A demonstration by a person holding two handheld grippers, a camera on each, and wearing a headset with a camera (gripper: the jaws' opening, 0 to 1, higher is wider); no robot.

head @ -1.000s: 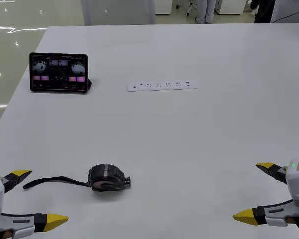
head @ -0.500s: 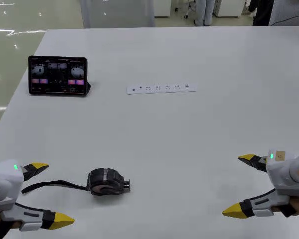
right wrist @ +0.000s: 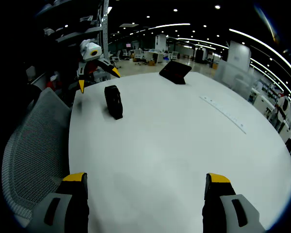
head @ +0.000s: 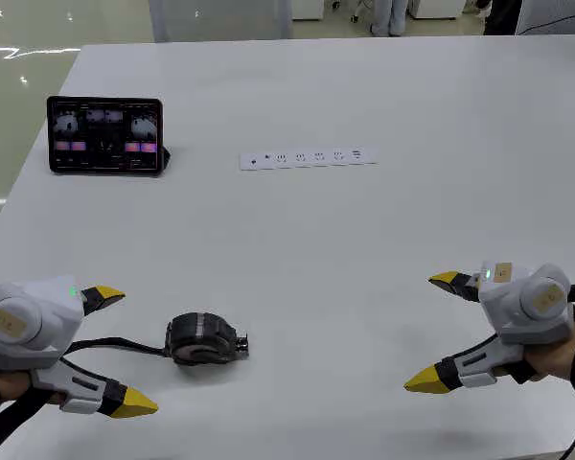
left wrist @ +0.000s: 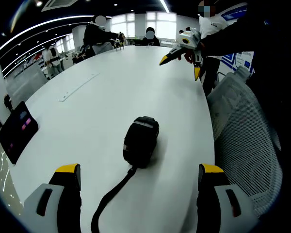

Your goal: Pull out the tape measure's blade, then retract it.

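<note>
A black tape measure (head: 204, 338) lies on the white table (head: 364, 240) with its black wrist strap (head: 125, 345) trailing left. My left gripper (head: 117, 350) is open just left of it, the strap running between its yellow-tipped fingers. In the left gripper view the tape measure (left wrist: 141, 141) sits ahead of the open jaws. My right gripper (head: 439, 329) is open at the right, well apart from the tape measure (right wrist: 113, 101), nothing held. The blade is inside the case.
A tablet (head: 104, 135) stands at the back left and a white power strip (head: 309, 157) lies mid-table. A mesh chair (left wrist: 247, 131) is beside the table's near edge. People stand at the far end of the table (left wrist: 106, 36).
Both grippers have risen and moved inward toward the tape measure; the left now straddles the strap. The tape measure has not moved.
</note>
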